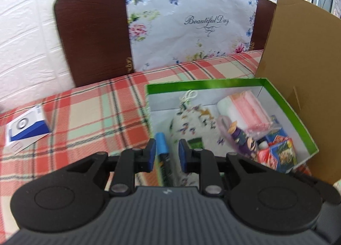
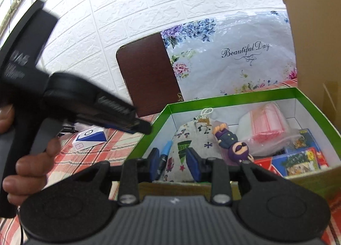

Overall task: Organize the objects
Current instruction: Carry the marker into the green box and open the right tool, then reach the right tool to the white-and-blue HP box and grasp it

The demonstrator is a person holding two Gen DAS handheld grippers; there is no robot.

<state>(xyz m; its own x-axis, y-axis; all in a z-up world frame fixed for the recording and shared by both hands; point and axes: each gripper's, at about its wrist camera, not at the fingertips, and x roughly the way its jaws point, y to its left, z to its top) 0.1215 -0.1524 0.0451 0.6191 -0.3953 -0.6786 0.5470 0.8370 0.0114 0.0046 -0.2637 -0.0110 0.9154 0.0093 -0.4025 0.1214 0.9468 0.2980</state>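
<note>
A green box (image 1: 202, 84) (image 2: 234, 95) stands on the checked cloth. Inside lie a patterned cloth pouch (image 1: 191, 117) (image 2: 187, 136), a blue-capped pen (image 1: 162, 145) (image 2: 165, 151), a purple figure toy (image 1: 240, 136) (image 2: 234, 142), a bag of pink items (image 1: 249, 106) (image 2: 266, 123) and colourful small packs (image 1: 281, 151) (image 2: 298, 159). My left gripper (image 1: 166, 154) is open and empty above the box's near left corner; it also shows blurred in the right wrist view (image 2: 140, 126). My right gripper (image 2: 175, 163) is open and empty over the box's near edge.
A blue and white small box (image 1: 25, 128) (image 2: 89, 136) lies on the cloth to the left. A brown cardboard box (image 1: 298, 64) (image 2: 315, 32) stands right of the green box. A floral bag (image 1: 187, 27) leans on a brown headboard (image 1: 91, 36) behind.
</note>
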